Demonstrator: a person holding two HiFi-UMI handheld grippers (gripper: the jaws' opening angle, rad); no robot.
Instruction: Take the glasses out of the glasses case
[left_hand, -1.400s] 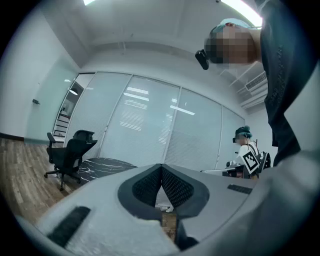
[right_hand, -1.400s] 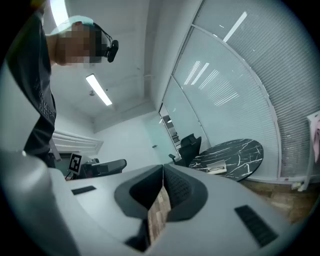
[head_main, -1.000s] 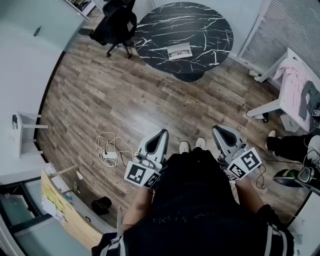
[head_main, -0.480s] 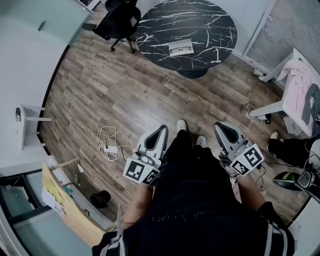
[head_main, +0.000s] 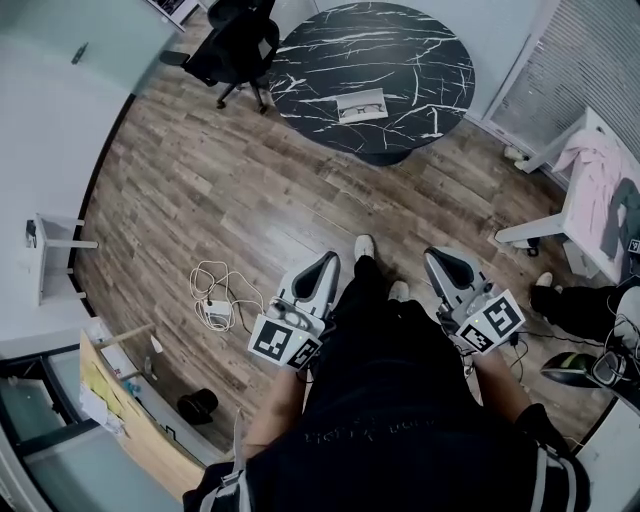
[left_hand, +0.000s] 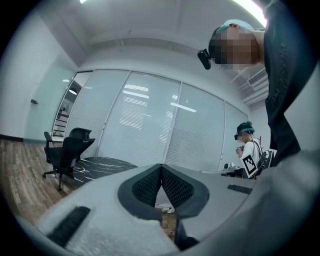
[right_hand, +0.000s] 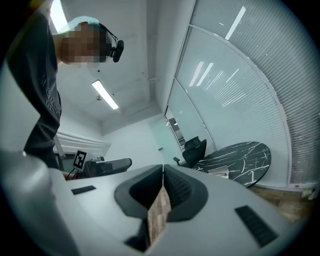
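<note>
On table (head_main: 410, 50), glasses case (head_main: 360, 104) (chair (head_main: 235, 45) beside), left gripper (head_main: 326, 260) and right gripper (head_main: 434, 257) clenched empty.

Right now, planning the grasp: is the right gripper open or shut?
Shut: the right gripper has jaws meeting at the tips, nothing between.

Left shoe (head_main: 365, 245) stepped ahead of right shoe (head_main: 398, 290); a second ago, side by side.
</note>
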